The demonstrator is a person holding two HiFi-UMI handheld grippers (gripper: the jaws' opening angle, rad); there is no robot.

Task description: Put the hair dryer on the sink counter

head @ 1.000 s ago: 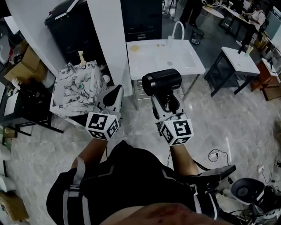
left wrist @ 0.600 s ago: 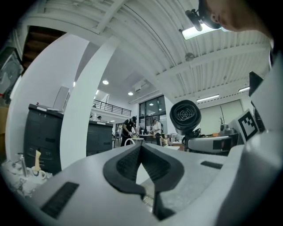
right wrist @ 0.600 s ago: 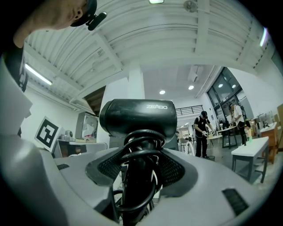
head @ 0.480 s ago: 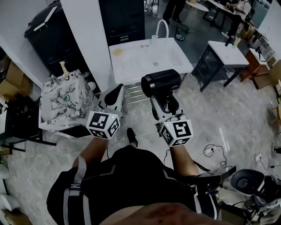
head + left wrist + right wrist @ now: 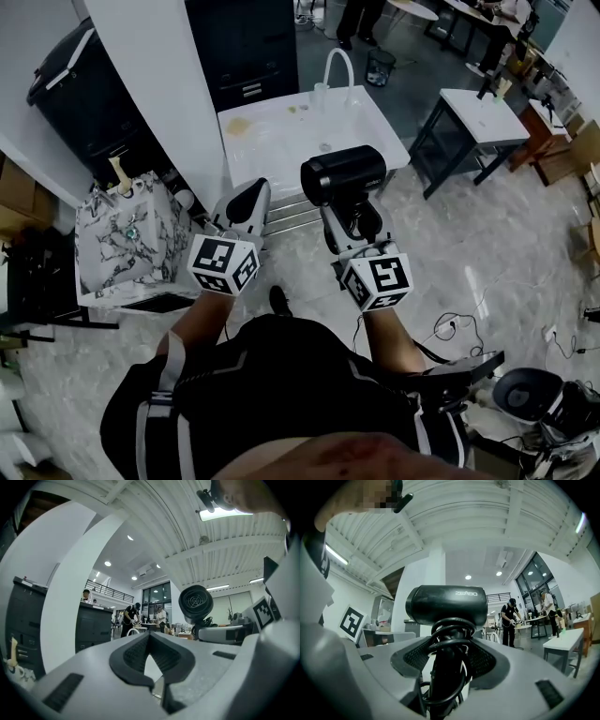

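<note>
Hair dryer (image 5: 344, 174): black, held up in the air by its handle with the barrel lying crosswise. Its cord (image 5: 449, 634) is coiled round the handle.
Right tool (image 5: 352, 223): clamped on that handle, pads pressing from both sides. The hold is the same as a second ago.
Left tool (image 5: 251, 192): closed tip to tip on nothing, carried just beside the right one.
Just changed: over the last second the sink bench (image 5: 281, 131) has slid down the head view and drawn nearer. The dryer's barrel now overlaps the bench's near edge in that view. The person is walking up to it, and one foot (image 5: 278, 300) shows on the floor.
Meaning for the task: probably the end of the approach. The dryer is not yet set down, and how high it hangs above the bench cannot be told.
Sink basin: white, with a faucet (image 5: 339, 64) at its far rim and a yellowish stain (image 5: 239, 124) near the far left corner. Otherwise it looks bare, so there should be room to lay the dryer flat.
Marbled bag (image 5: 127, 234): left of the bench, open at the top, and further left in view than before. A pale stick-like thing (image 5: 117, 174) pokes up at its far edge, and the rest of its contents cannot be made out.
Black bin (image 5: 70, 80): beyond the bag, lid down, contents hidden.
</note>
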